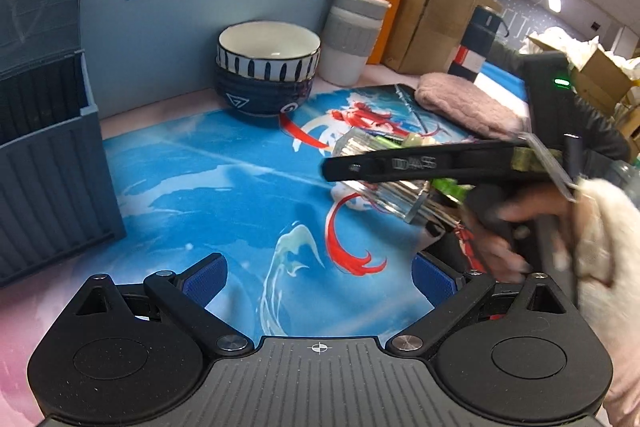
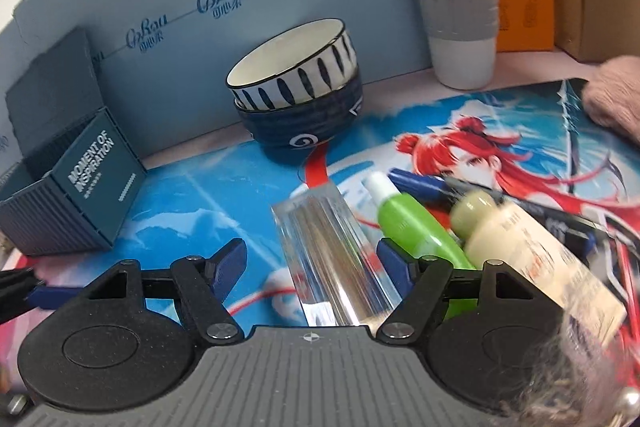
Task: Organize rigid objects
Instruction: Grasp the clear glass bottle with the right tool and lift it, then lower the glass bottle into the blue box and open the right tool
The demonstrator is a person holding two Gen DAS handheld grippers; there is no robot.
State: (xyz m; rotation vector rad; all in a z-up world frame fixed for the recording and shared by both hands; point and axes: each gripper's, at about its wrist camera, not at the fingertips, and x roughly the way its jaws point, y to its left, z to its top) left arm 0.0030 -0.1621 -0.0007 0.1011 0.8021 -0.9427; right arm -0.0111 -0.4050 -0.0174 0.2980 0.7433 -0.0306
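Clear acrylic block [image 2: 336, 259]: mid-table on mat, long axis running fwd between right gripper [image 2: 310, 267] jaws, wide, not yet closed; left gripper [image 1: 320, 277] wide, empty, farther off.

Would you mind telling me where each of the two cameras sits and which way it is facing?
Left wrist: sits on the left gripper, jaws open, facing the stacked bowls and blue backboard; the right gripper and gloved right hand cross its right side.
Right wrist: sits on the right gripper, facing the same backboard, with a clear acrylic holder between its open fingers.
Shared: bowls, grey-banded cup, dark blue storage box, printed mat.
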